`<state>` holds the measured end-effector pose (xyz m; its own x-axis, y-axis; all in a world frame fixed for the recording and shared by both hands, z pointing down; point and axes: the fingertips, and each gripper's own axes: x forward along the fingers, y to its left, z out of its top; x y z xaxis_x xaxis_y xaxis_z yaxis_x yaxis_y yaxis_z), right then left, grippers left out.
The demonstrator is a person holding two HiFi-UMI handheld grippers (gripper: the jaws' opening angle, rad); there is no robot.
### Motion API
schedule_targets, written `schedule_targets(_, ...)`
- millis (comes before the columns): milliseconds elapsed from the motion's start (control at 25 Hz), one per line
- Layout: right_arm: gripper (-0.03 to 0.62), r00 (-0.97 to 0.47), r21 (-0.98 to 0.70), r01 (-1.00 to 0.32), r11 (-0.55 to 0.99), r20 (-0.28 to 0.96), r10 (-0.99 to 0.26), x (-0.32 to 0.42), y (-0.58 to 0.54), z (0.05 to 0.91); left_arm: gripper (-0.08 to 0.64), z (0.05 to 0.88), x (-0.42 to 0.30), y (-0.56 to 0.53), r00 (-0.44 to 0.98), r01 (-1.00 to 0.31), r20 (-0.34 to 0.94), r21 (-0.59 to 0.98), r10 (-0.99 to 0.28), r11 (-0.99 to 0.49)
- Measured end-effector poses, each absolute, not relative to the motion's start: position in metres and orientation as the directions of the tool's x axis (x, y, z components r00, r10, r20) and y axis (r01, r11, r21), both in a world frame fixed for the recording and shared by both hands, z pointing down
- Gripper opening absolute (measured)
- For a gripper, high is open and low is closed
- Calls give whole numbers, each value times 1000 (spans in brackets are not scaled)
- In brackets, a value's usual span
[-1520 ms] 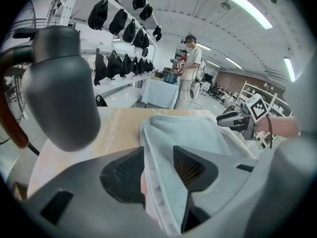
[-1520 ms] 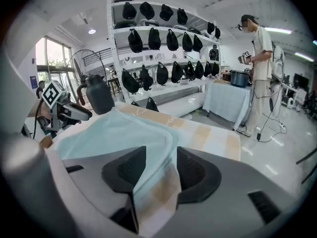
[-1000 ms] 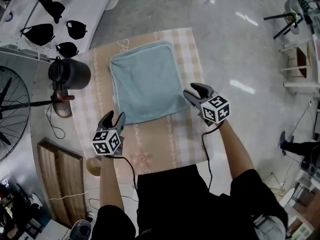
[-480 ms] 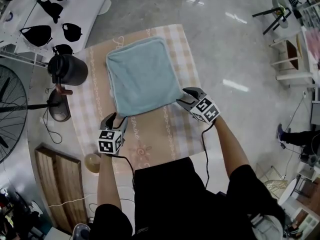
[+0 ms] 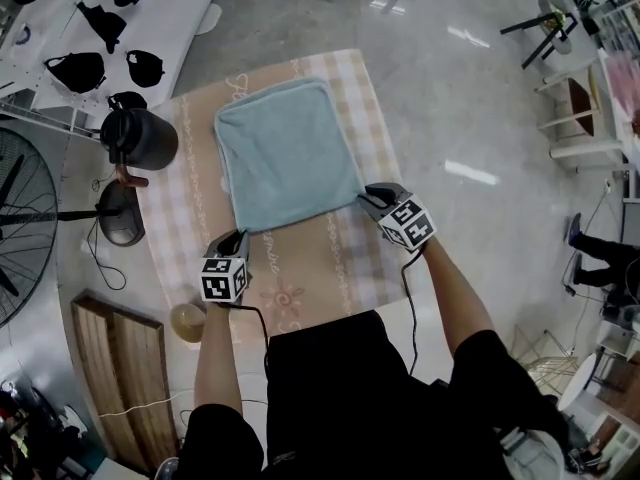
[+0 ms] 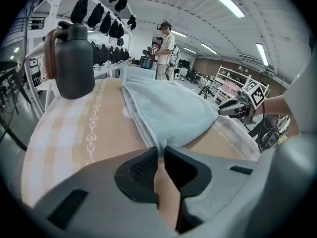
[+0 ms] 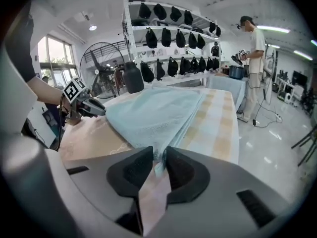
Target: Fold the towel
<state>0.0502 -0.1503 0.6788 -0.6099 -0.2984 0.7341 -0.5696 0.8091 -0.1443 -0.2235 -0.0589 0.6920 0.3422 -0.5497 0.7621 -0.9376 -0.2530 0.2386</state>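
Note:
A light blue towel [image 5: 290, 156] lies flat and square on the checked tablecloth [image 5: 310, 278]. My left gripper [image 5: 241, 236] is at its near left corner. In the left gripper view the jaws have just been closing and now pinch that corner of the towel [image 6: 168, 110]. My right gripper [image 5: 368, 197] is at the near right corner. Its jaws have also just been closing and grip the towel's [image 7: 153, 115] edge there. Each gripper shows in the other's view: the right gripper [image 6: 225, 110] and the left gripper [image 7: 99, 112].
A black jug [image 5: 140, 140] stands on the table's left side, next to the towel. Off the table to the left are a fan [image 5: 20, 218], a wooden board [image 5: 120, 368] and a cup [image 5: 187, 323]. A person [image 6: 166, 48] stands beyond the far end.
Both grippers moved forward to the towel's near corners. Their jaws, open before, have closed on the cloth.

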Motion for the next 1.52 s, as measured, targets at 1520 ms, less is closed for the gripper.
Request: schedule_targets(1520, 35, -639, -215, -625, 750, 693, -334, 62, -40, 559, 41, 578, -235, 27, 393, -894, 705, 444, -591, -65)
